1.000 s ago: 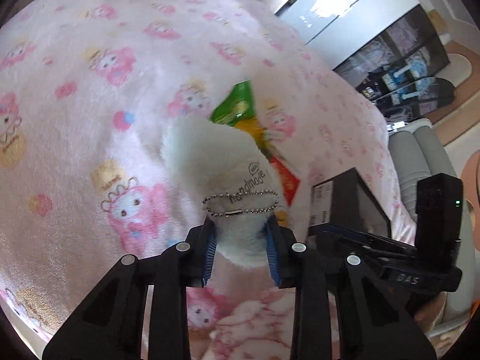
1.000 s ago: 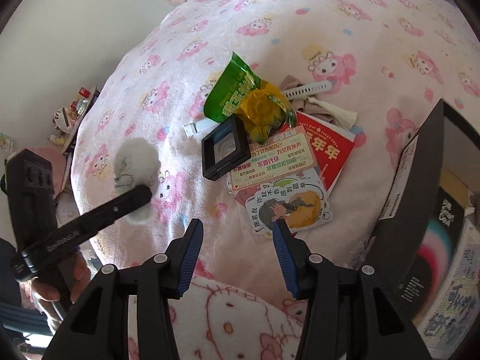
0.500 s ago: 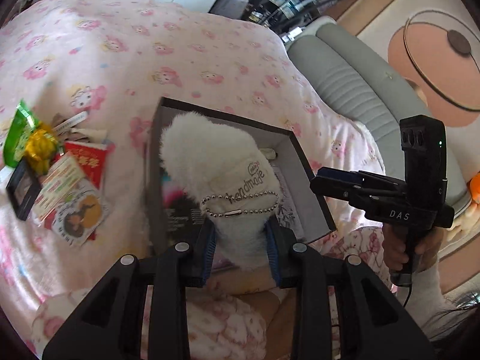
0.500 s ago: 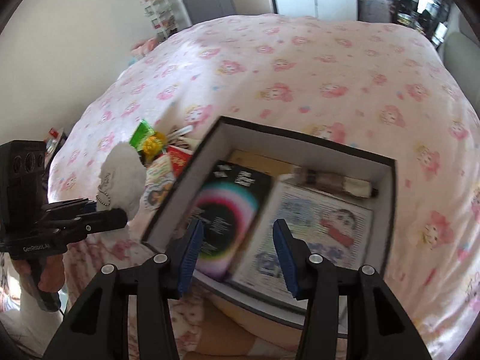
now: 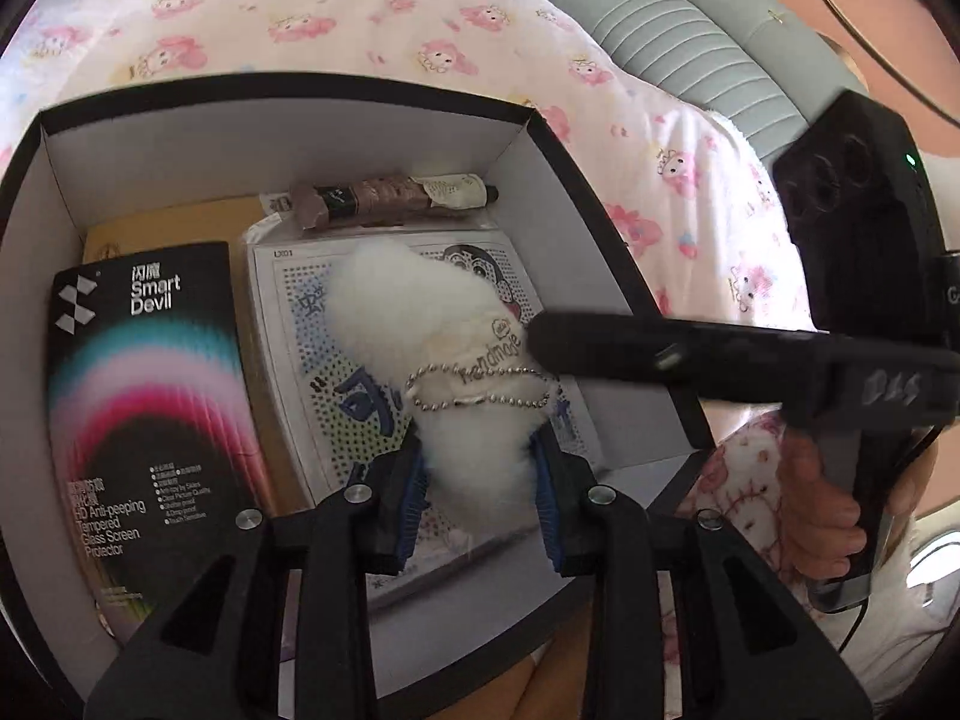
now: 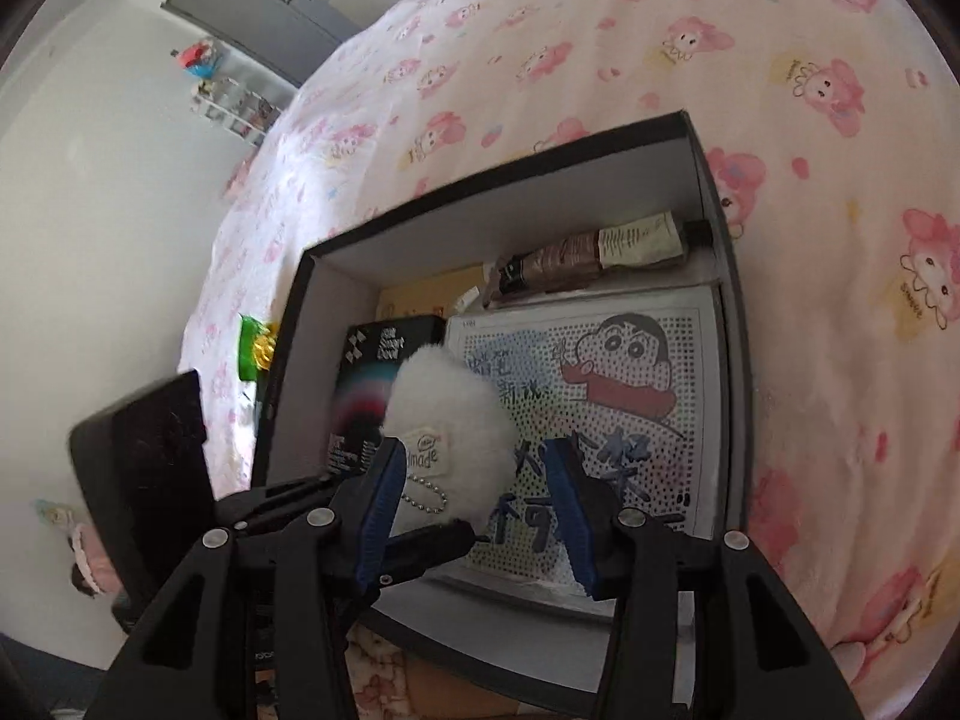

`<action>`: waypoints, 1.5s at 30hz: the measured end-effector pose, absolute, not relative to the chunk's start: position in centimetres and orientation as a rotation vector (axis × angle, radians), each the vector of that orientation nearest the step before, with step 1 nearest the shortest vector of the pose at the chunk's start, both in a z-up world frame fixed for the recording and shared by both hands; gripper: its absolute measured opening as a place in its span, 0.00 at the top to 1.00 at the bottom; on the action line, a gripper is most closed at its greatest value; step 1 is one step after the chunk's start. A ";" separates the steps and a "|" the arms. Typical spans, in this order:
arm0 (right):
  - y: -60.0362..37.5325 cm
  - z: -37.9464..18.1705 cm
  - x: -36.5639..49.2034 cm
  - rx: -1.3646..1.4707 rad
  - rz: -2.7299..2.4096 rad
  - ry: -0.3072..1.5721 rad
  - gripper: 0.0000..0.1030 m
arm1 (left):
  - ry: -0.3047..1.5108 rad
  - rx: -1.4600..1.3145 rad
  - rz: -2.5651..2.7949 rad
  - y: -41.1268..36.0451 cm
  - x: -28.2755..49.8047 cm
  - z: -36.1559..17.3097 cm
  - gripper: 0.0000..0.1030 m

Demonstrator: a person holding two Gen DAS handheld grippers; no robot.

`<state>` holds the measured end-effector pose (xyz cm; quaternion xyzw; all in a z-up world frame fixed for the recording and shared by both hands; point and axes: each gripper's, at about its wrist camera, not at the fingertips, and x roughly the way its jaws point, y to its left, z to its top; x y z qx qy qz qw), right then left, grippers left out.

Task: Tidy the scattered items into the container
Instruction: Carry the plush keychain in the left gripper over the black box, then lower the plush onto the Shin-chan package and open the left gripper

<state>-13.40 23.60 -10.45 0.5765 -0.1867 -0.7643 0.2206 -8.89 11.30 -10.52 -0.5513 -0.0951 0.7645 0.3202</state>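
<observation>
Left wrist view: the left gripper has its fingers clamped on a white plush with a bead chain and a "handmade" tag, holding it over the open black box on the pink bed. In the box lie a black screen-protector pack, a cartoon sheet and a brown tube along the far wall. The right gripper reaches in from the right, its tip beside the plush tag.

Right wrist view: the right gripper has its fingers spread apart, holding nothing. The plush shows between them, above the box. A green wrapper lies on the bed left of the box.
</observation>
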 end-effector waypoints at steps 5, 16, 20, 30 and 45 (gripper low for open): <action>22.1 -11.9 -14.0 1.706 -2.152 -0.423 0.57 | -0.245 -1.436 2.043 10.2 -8.5 -10.4 0.66; 21.3 -11.7 -13.2 1.672 -2.207 -0.295 0.57 | -0.361 -1.441 2.147 7.5 -9.5 -10.6 0.66; 21.2 -12.0 -13.3 1.693 -2.219 -0.271 0.57 | -0.373 -1.462 2.203 6.4 -9.7 -10.6 0.66; 18.9 -14.3 -13.2 1.792 -2.092 -0.163 0.57 | -0.358 -1.517 2.196 6.3 -9.6 -11.0 0.66; 20.2 -15.5 -14.1 1.797 -2.041 -0.311 0.59 | -0.397 -1.597 2.089 7.5 -9.6 -13.0 0.65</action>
